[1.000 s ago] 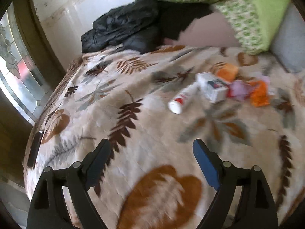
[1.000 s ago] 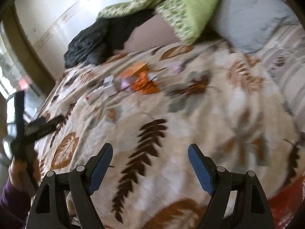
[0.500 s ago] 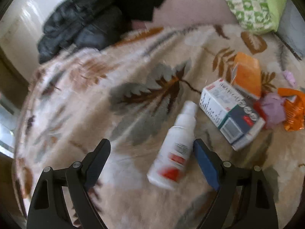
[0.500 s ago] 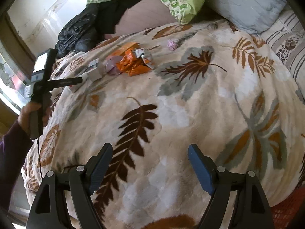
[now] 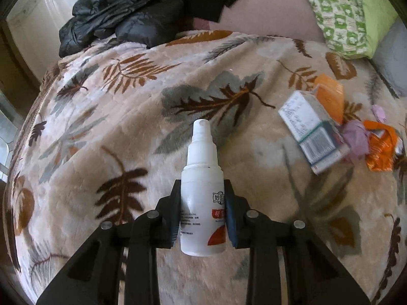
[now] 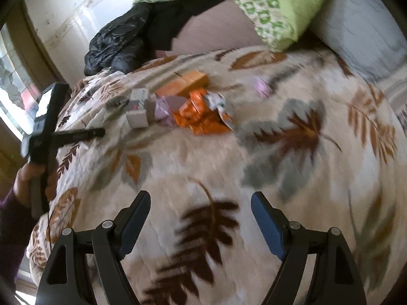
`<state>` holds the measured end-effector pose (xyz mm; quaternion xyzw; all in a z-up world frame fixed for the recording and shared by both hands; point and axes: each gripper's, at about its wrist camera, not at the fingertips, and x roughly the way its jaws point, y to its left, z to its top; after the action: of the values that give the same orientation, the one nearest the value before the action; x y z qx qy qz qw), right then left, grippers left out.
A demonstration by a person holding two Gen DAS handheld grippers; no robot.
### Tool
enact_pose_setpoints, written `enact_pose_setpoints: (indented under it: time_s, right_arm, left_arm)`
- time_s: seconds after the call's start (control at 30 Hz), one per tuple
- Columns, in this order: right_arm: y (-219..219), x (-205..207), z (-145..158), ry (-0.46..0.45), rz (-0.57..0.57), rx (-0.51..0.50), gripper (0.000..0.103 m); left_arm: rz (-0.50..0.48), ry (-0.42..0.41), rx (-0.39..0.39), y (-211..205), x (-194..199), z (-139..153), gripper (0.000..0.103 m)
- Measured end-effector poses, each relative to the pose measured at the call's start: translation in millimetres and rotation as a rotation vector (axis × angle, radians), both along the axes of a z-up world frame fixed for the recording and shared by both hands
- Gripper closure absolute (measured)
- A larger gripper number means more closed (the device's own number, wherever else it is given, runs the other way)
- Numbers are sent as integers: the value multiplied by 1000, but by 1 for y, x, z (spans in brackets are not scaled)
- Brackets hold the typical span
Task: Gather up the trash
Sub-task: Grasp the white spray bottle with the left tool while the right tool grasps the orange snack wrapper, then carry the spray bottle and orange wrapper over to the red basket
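The left tool (image 5: 202, 203) is being clenched on the white spray bottle (image 5: 202, 178): its jaws are closing, and both pads are seen pressed against the sides of the bottle's lower body, nozzle pointing away from the camera. The bottle is thus judged to be secured, though it is still lying on the leaf-patterned bed blanket (image 5: 106, 127) and has not yet been lifted. The first piece of trash can be taken as caught; carrying it off remains to be done.

A second ago the same jaws were spread wide over bare blanket, with the bottle well ahead; half a second ago the bottle lay between the open pads, tilted.

To the right of the bottle, apart from it, a white carton (image 5: 311, 134) is seen, touching an orange box (image 5: 329, 96), a crumpled lilac wrapper (image 5: 354, 139) and an orange foil packet (image 5: 380, 150).

The right tool (image 6: 201, 218) is held released, nothing between its pads, over empty blanket. It has been brought nearer the pile than before.
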<state>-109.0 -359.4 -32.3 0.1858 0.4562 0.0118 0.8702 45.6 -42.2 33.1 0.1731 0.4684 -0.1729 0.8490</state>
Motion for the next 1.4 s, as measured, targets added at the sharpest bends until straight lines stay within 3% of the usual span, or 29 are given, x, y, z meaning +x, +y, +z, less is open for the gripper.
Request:
enact_pose_setpoints:
  time_s: [0.23, 0.47, 0.57, 0.83, 1.03, 1.4]
  right_arm:
    - [-6, 66, -7, -17, 16, -82, 19]
    - [-14, 111, -26, 16, 5, -66, 19]
    - [-14, 115, -33, 28, 25, -17, 35]
    - [-4, 57, 1, -20, 68, 40, 39]
    - [-1, 11, 11, 4, 37, 55, 39]
    - [7, -62, 40, -33, -30, 64, 39]
  left_arm:
    - [-38, -55, -25, -2, -45, 14, 74]
    - [-45, -57, -33, -7, -64, 7, 74]
    - [-42, -41, -43, -8, -68, 4, 74]
    - [-42, -73, -53, -4, -98, 19, 74]
    - [20, -85, -41, 4, -126, 36, 74]
    - [41, -162, -53, 10, -185, 70, 74]
